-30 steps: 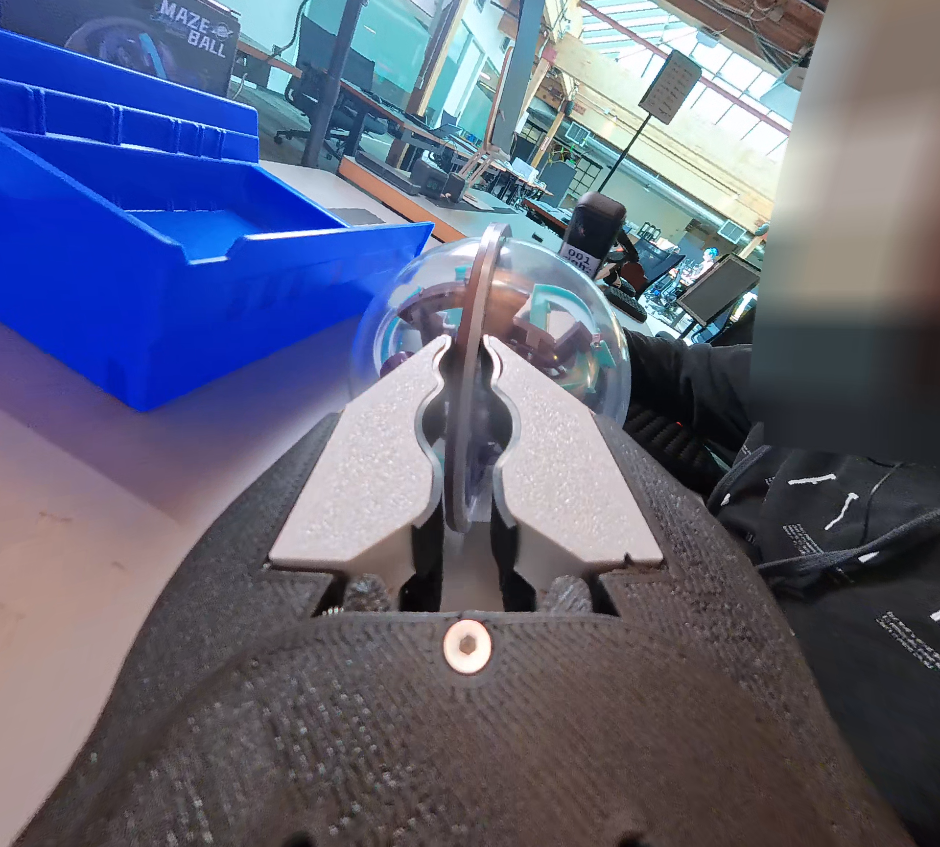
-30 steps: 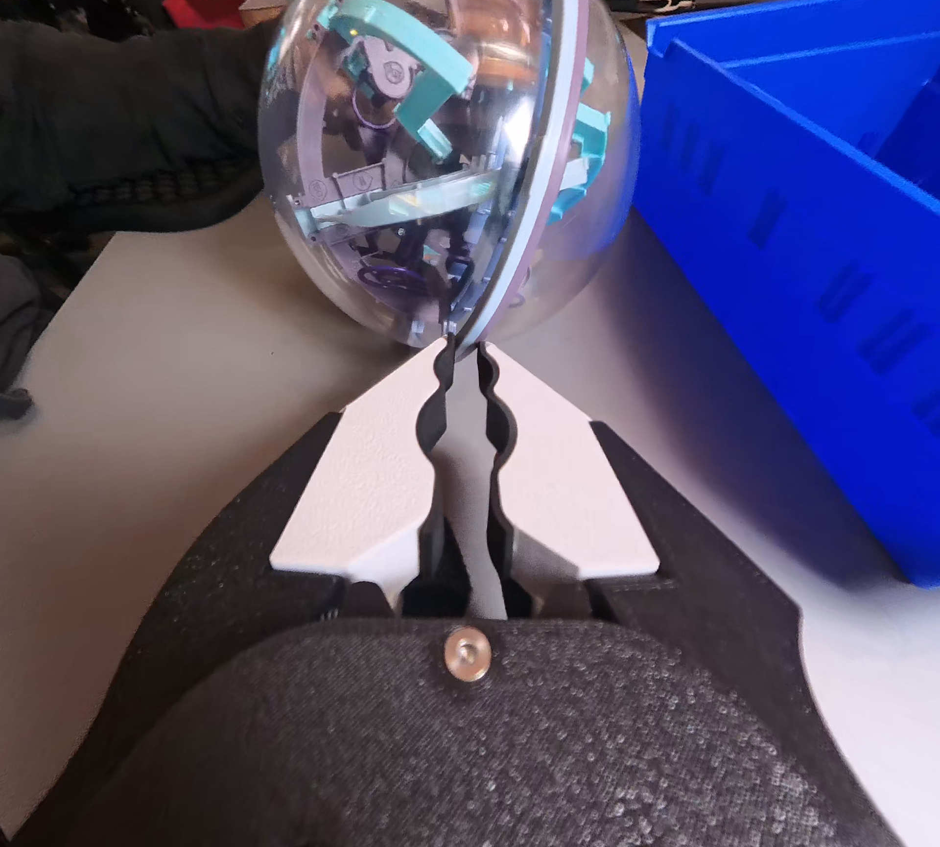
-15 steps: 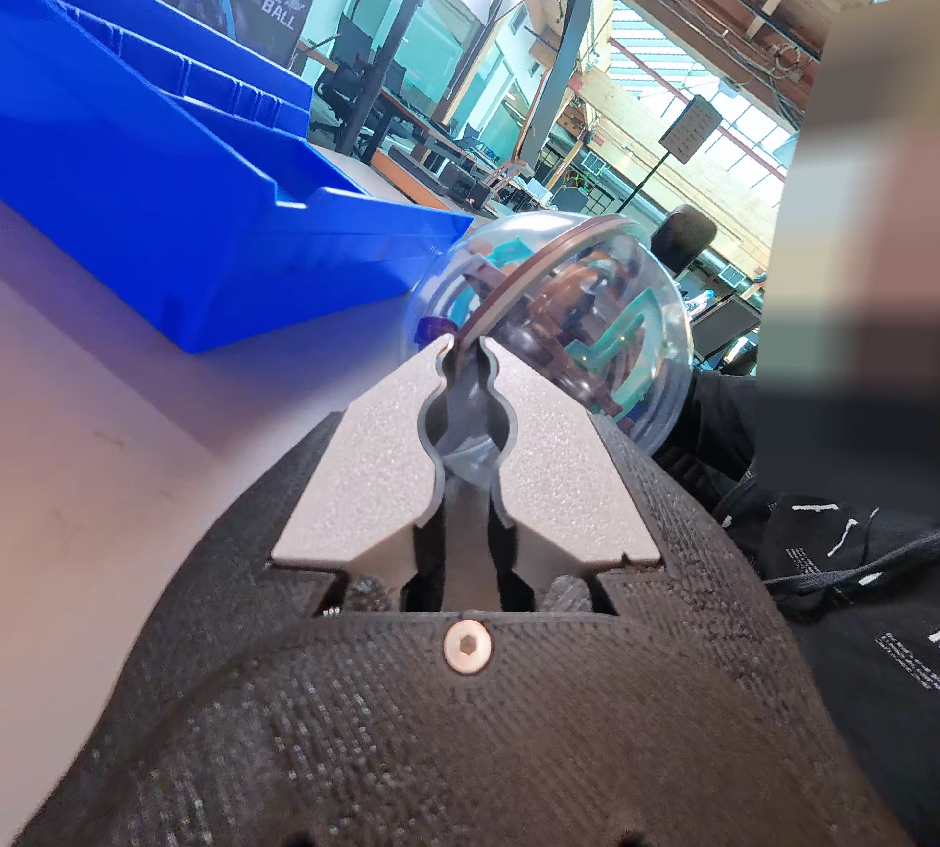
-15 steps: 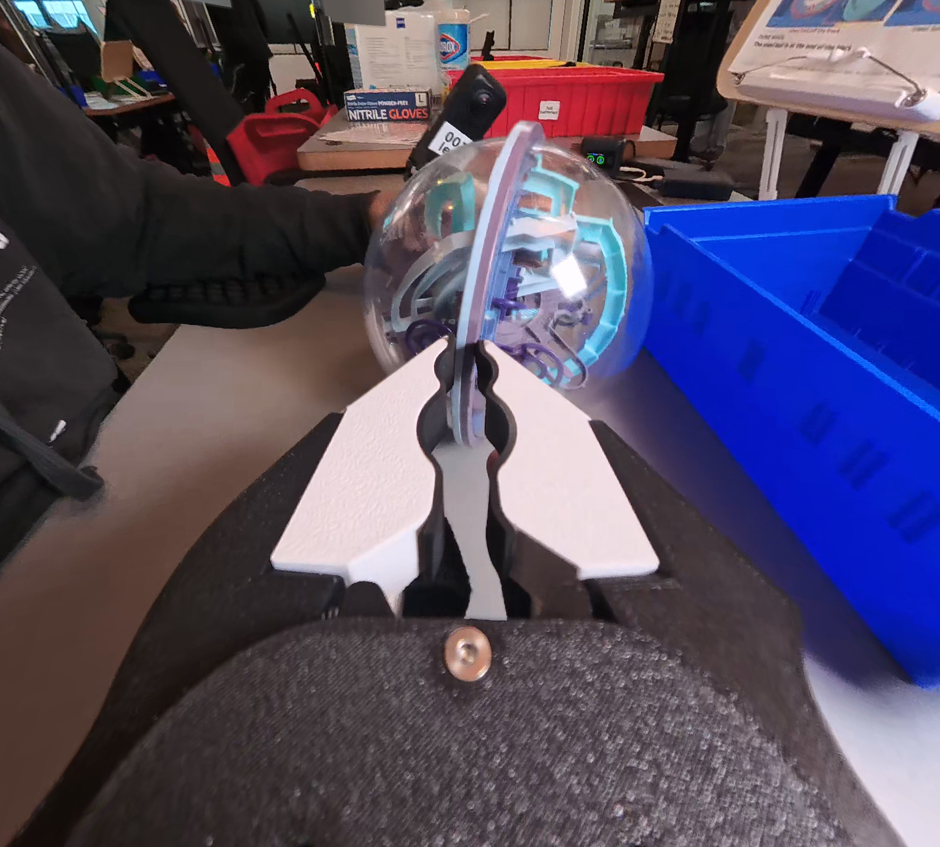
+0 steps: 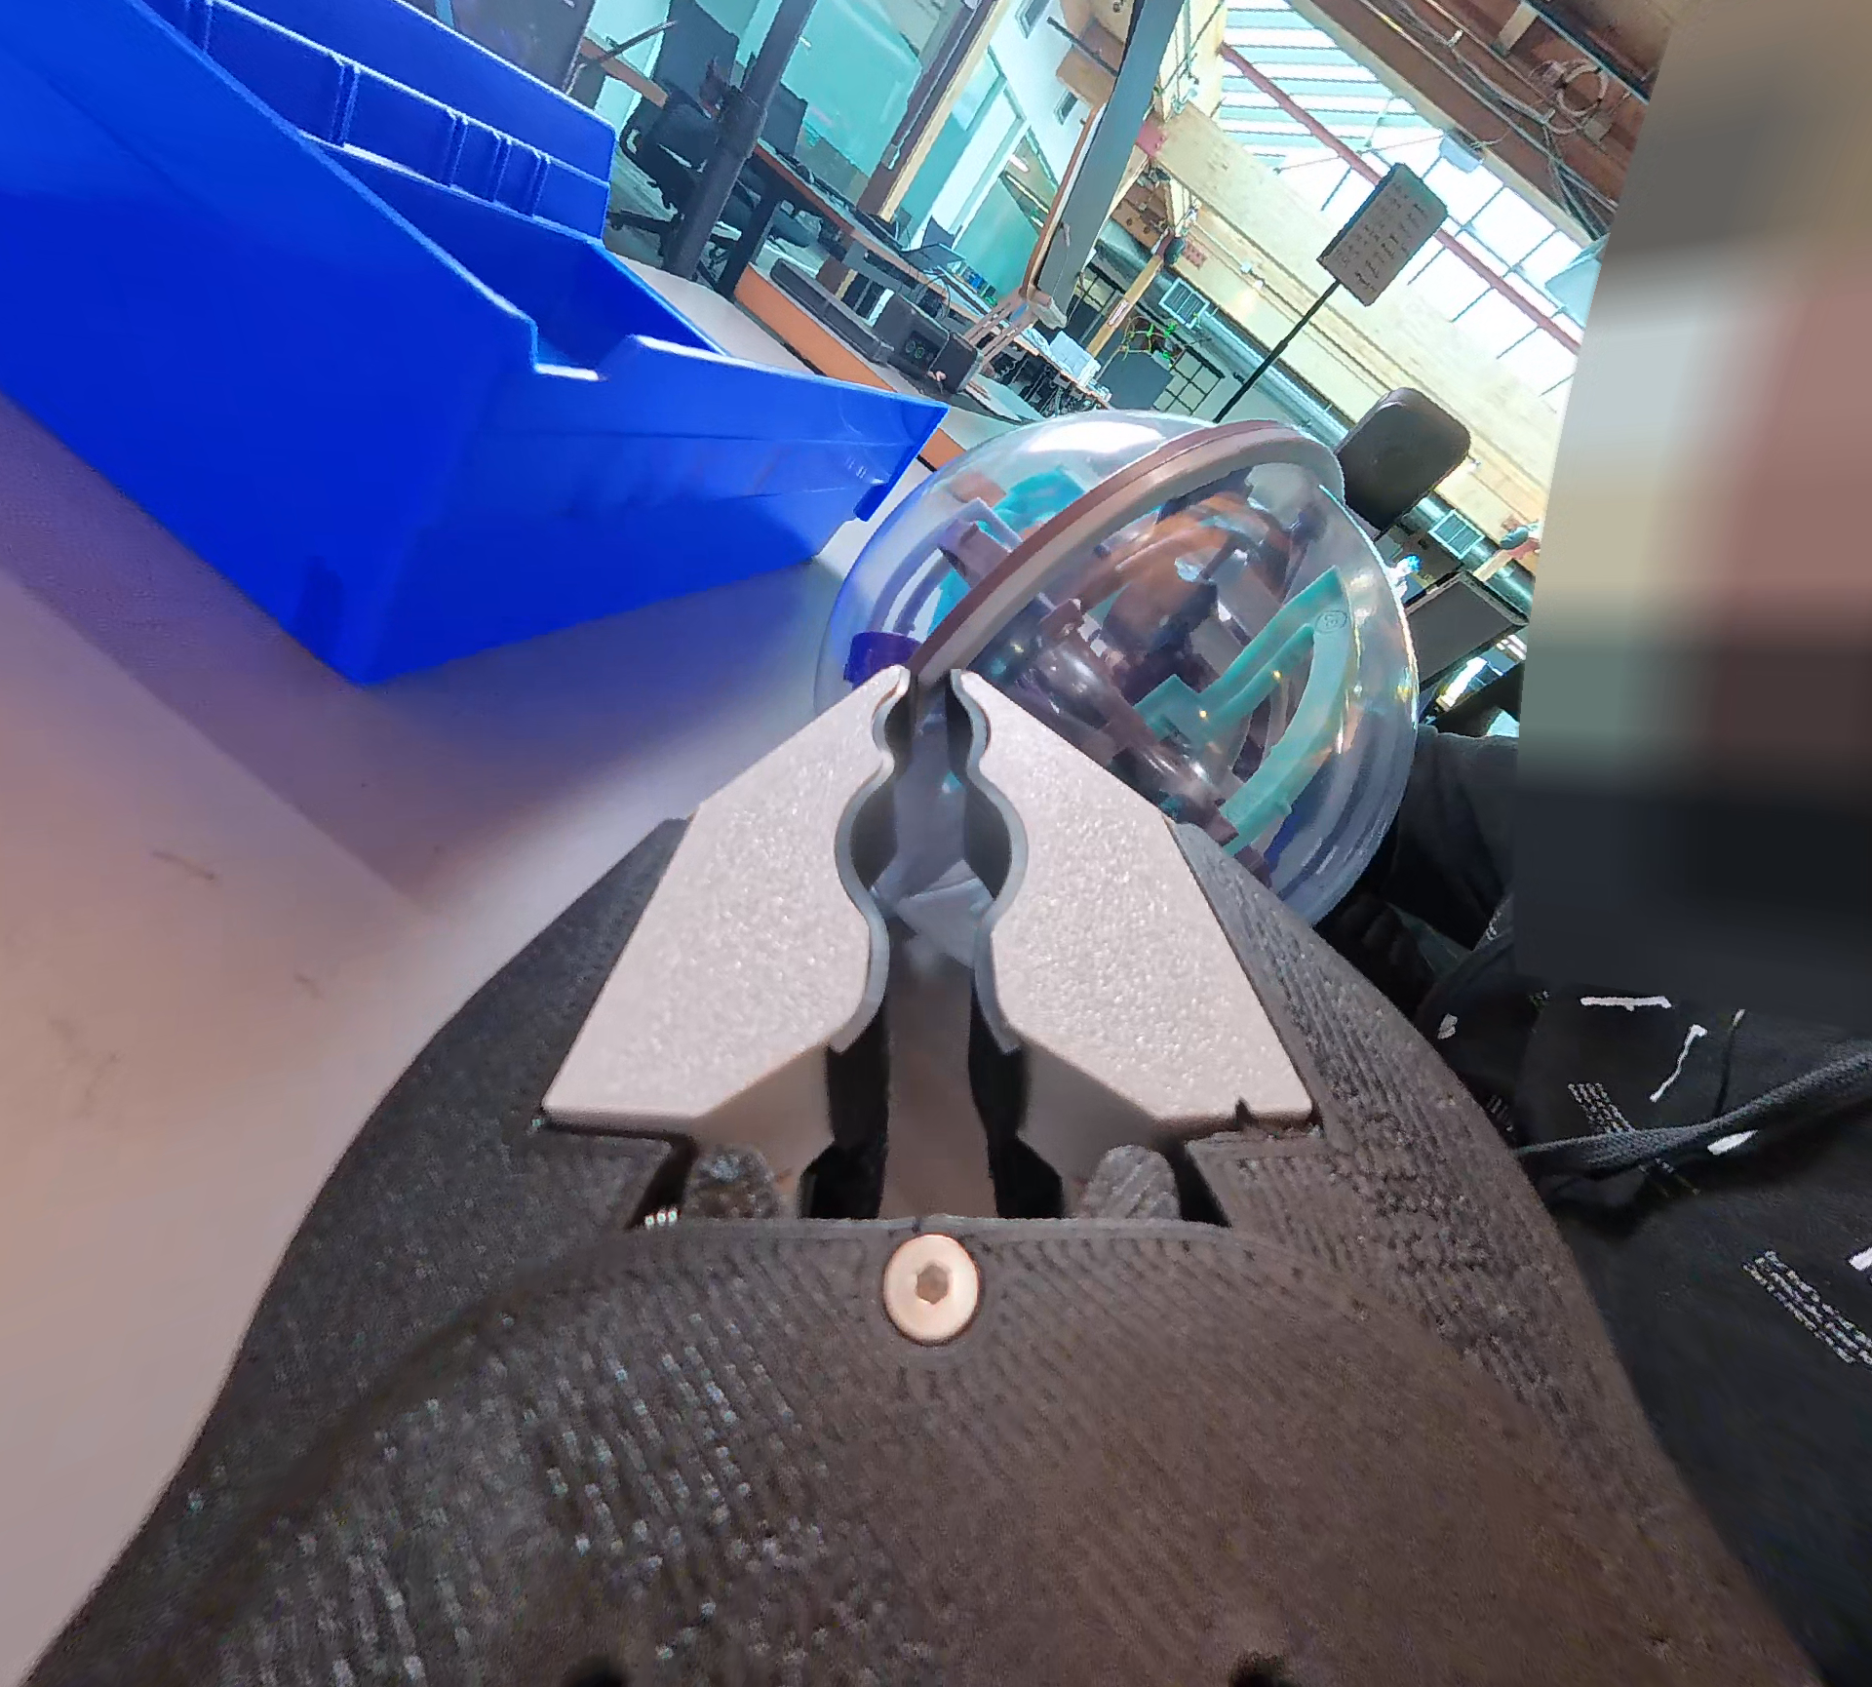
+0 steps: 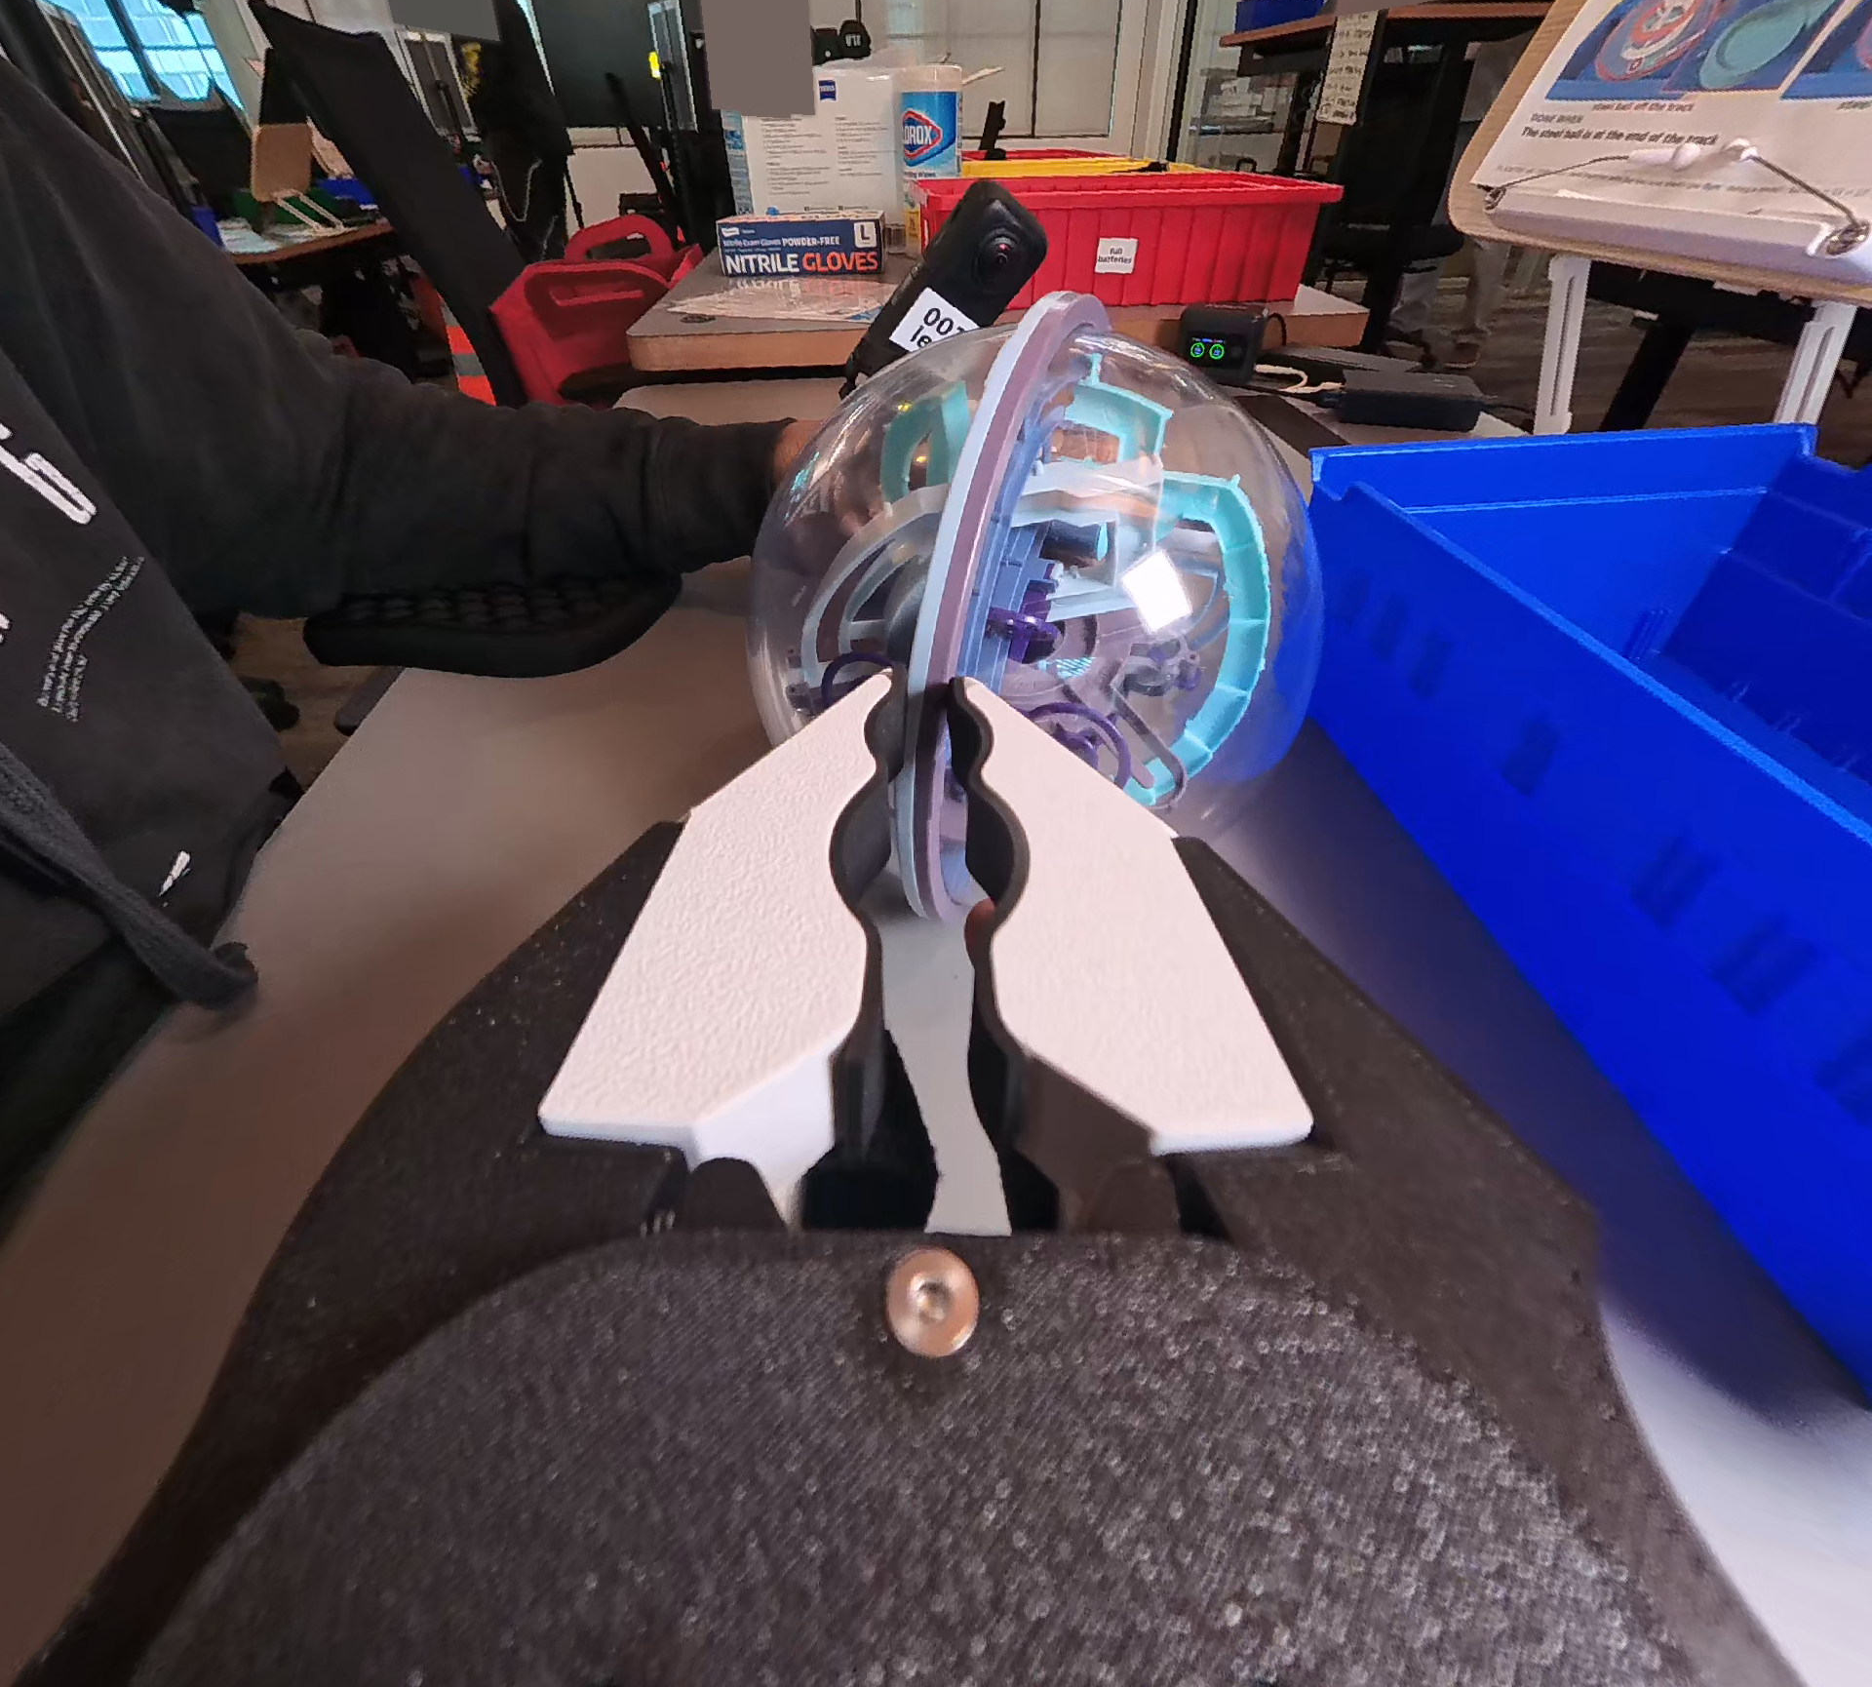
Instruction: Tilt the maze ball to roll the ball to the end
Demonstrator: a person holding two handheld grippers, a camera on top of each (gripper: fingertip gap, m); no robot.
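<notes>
The maze ball (image 5: 1195, 625) is a clear plastic sphere with teal and purple tracks inside and a flat grey-purple rim around its middle. My left gripper (image 5: 927, 686) is shut on that rim, which slants up to the right. My right gripper (image 6: 922, 696) is shut on the rim from the opposite side, and the sphere (image 6: 1094, 564) stands just beyond its fingertips, held above the table. I cannot make out the small steel ball inside in either view.
A blue bin (image 5: 355, 382) stands on the pale table (image 5: 152, 980), close beside the sphere; it also shows in the right wrist view (image 6: 1621, 676). A person's black sleeve (image 6: 405, 504) reaches behind the sphere. A board with a clipped sheet (image 6: 1671, 48) stands at the back right.
Both grippers have turned the sphere. In the left wrist view the rim went from upright to slanted right. In the right wrist view the sphere dropped and looks smaller, and the view tilted up.
</notes>
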